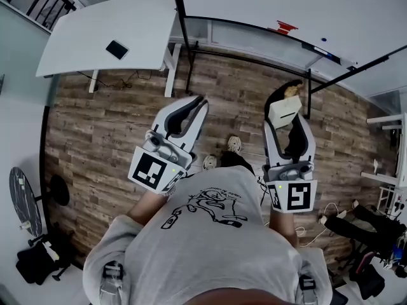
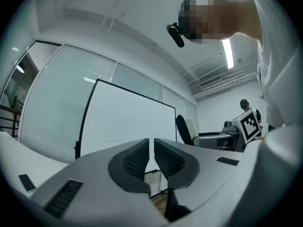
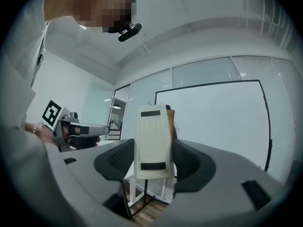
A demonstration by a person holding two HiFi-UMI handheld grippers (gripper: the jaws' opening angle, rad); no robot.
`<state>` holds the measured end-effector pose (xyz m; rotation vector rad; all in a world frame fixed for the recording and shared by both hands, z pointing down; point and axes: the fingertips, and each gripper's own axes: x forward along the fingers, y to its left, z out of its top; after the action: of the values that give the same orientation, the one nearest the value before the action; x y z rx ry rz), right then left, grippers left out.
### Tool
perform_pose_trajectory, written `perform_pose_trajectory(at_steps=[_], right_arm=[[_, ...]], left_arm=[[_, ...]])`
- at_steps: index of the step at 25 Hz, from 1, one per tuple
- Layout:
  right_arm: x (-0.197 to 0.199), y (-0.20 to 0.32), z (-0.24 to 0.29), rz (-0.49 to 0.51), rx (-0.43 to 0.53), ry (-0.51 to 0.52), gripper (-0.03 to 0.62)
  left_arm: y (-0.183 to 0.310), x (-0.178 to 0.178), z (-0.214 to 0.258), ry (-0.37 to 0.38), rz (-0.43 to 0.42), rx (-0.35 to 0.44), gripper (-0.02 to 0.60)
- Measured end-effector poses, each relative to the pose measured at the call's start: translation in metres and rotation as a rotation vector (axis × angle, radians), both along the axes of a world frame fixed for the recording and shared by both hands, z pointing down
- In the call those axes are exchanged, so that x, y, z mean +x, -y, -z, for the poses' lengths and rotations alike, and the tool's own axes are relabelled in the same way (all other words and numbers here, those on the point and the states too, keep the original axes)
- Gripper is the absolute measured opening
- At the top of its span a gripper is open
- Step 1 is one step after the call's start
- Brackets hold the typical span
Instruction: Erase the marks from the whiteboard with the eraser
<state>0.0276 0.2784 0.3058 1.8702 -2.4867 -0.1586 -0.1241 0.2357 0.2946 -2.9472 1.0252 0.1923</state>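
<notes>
An office: whiteboard [image 3: 213, 119], glass partitions [image 2: 54, 98], white desk [image 1: 95, 27].

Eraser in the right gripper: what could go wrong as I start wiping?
The eraser sticks far out of the right gripper, clamped only by its lower half, so pressing on the whiteboard might twist or lever it loose. The red marks look close to the tray in the head view; a low wipe could hit it.
</notes>
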Motion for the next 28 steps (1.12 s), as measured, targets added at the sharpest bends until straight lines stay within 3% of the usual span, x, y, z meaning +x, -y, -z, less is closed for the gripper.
perform_pose_trajectory(at_steps=[16,28], right_arm=[[0.031,0.092,-0.008,0.004,0.010,0.000,0.258],[0.114,0.210,-0.005,0.013,0.001,-0.019,0.258]], left_arm=[[0.086,0.032,-0.001,0.012,-0.008,0.006,0.046],[0.196,0.114,0.013,0.001,0.007,0.010,0.041]])
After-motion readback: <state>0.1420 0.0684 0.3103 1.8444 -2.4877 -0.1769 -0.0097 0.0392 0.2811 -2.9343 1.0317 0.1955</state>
